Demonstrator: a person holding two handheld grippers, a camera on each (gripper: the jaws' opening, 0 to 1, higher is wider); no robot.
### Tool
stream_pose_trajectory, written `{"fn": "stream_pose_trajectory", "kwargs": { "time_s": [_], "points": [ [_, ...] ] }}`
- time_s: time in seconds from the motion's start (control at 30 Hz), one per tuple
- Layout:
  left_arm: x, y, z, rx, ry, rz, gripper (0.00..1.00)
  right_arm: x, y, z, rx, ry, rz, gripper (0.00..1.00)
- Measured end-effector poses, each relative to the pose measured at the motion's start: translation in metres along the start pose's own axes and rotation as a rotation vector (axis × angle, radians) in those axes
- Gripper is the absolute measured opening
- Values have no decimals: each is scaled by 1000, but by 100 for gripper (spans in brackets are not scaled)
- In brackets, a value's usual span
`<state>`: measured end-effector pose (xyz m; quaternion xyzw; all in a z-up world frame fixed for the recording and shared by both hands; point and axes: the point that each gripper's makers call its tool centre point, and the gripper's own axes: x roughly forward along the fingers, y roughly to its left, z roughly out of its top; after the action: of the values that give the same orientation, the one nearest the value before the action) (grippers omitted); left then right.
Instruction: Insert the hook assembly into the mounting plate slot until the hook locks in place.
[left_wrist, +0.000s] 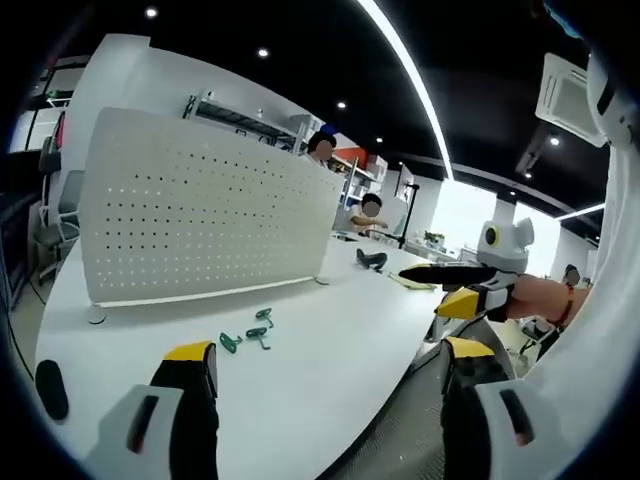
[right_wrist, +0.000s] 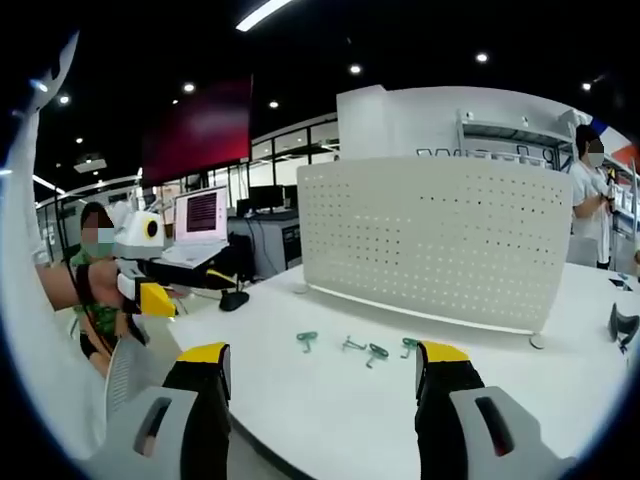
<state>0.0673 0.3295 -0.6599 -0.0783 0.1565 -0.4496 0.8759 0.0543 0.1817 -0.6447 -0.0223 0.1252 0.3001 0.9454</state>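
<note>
Lying ahead of both spread tongs (right_wrist: 320, 375), green hooks (right_wrist: 375, 352) near pegboard (right_wrist: 440, 240).

The left gripper view looked from beyond the near edge of the white surface (left_wrist: 300, 390), facing the pegboard (left_wrist: 200, 215) in the upper left of the frame, from well back. The right gripper view faced the same pegboard (right_wrist: 440, 240) at right of centre, from similar range. Both shared the board, the surface (right_wrist: 330, 400) and the green hooks (left_wrist: 250, 335) (right_wrist: 360, 347) lying before it. Each view caught the other gripper at its edge.
</note>
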Motion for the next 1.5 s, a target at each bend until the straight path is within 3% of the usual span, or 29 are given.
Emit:
{"fn": "stream_pose_trajectory", "kwargs": {
  "time_s": [0.3, 0.67, 0.77, 1.0, 1.23, 1.27, 1.5],
  "points": [
    [21, 8, 0, -22, 13, 35, 91, -3, -23, 0, -6, 3, 16, 76],
    [34, 23, -12, -4, 101, 54, 86, -14, -43, 1, 5, -23, -16, 76],
    [34, 33, -18, 40, 149, 93, 87, -14, -43, 3, 13, -34, -17, 76],
    [33, 43, -17, 42, 142, 134, 85, -17, -37, 3, 9, -41, -8, 76],
    [33, 59, -27, 103, 187, 201, 80, -14, -34, 4, 2, -46, -2, 76],
    [33, 65, -29, 142, 203, 217, 79, -13, -35, 4, 4, -47, -3, 76],
    [40, 77, -38, 195, 241, 228, 72, -8, -37, 5, 16, -57, -4, 75]
  ]
}}
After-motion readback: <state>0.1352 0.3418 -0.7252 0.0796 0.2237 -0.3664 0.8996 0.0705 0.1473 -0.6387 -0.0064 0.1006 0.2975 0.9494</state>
